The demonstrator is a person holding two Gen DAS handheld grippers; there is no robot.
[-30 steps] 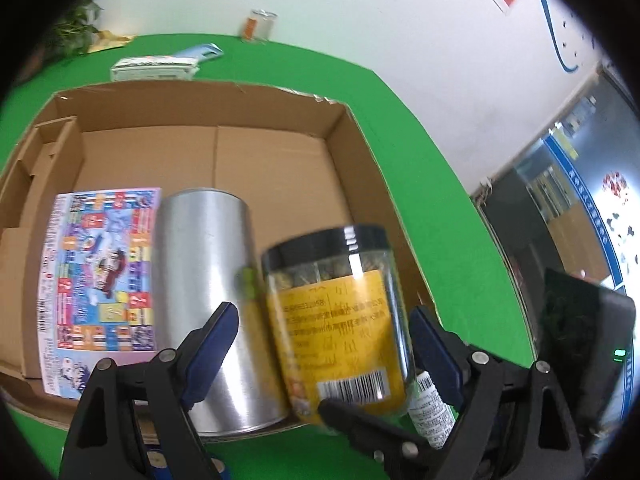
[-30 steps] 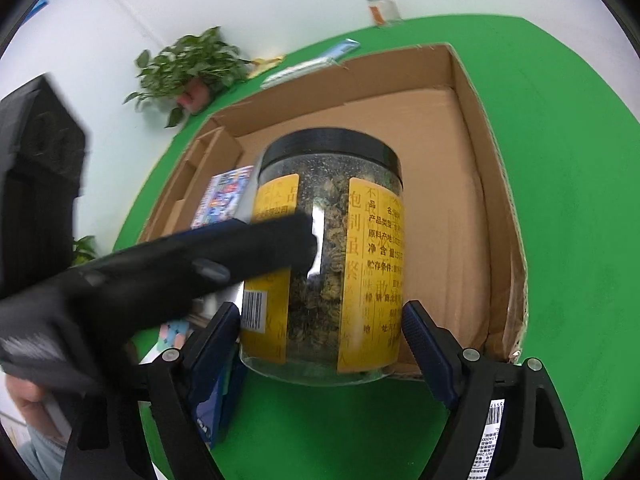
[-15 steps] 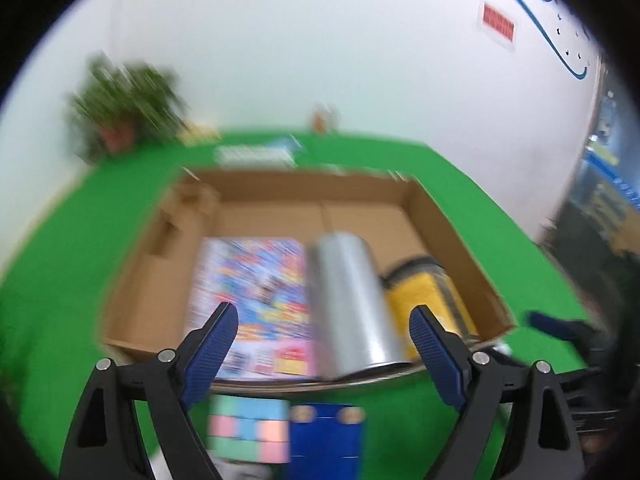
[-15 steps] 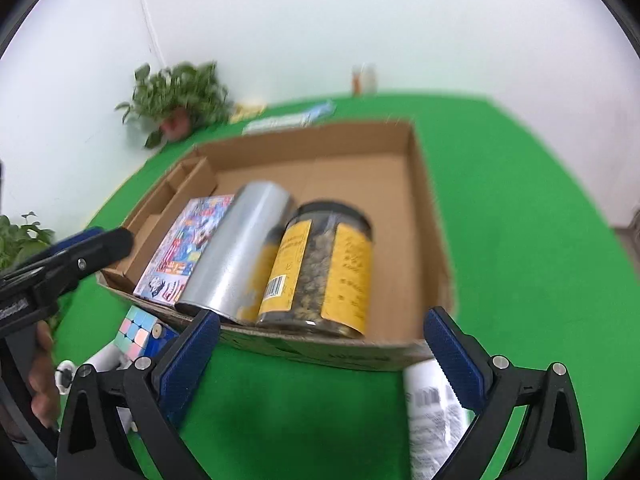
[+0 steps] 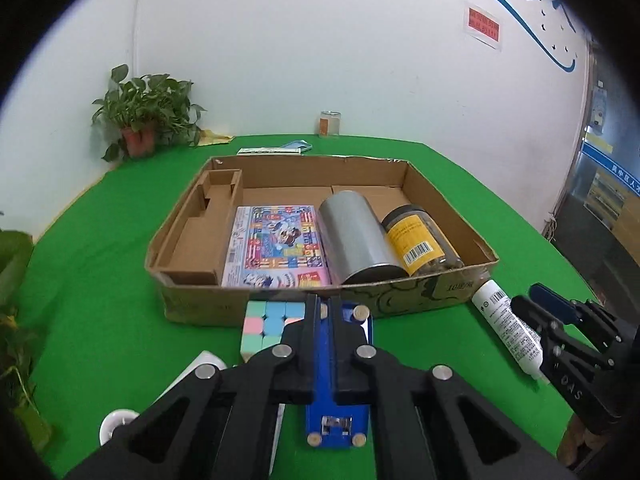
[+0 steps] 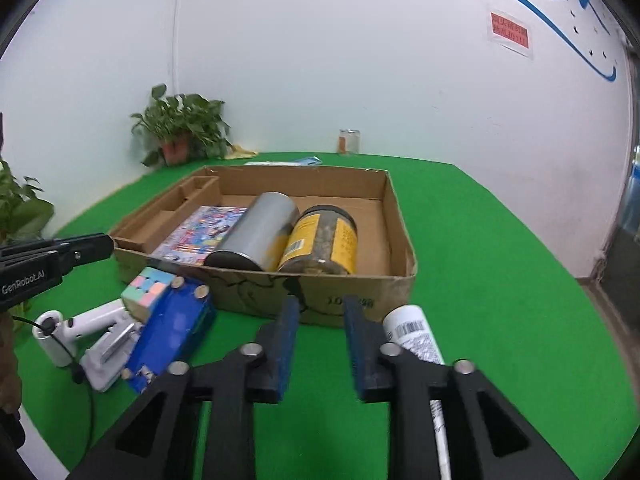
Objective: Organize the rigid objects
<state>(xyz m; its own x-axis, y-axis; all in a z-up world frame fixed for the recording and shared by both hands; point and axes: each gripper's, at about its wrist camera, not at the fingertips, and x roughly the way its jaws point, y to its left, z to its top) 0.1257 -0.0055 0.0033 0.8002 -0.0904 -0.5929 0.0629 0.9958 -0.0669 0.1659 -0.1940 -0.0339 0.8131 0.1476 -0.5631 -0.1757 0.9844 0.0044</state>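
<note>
A cardboard box (image 5: 412, 294) (image 6: 320, 288) on the green table holds a colourful flat booklet (image 5: 276, 246), a silver can (image 5: 354, 236) and a yellow-labelled jar (image 5: 418, 240) (image 6: 320, 240), both lying on their sides. My left gripper (image 5: 324, 308) is shut and empty, over a blue block (image 5: 336, 408). A pastel cube (image 5: 266, 324) sits in front of the box. My right gripper (image 6: 318, 312) is partly open and empty in front of the box; a white tube (image 6: 416, 340) lies by its right finger.
A white handheld device (image 6: 92, 332) lies left of the blue block (image 6: 172, 332). A potted plant (image 5: 140, 120), a glass jar (image 5: 330, 123) and a flat packet (image 5: 270, 151) stand at the table's far edge. Green table surface lies right of the box.
The right gripper let go of the jar, which now lies in the box beside the can. Both grippers pulled back towards the table's near side; the left closed fully and the right narrowed.
</note>
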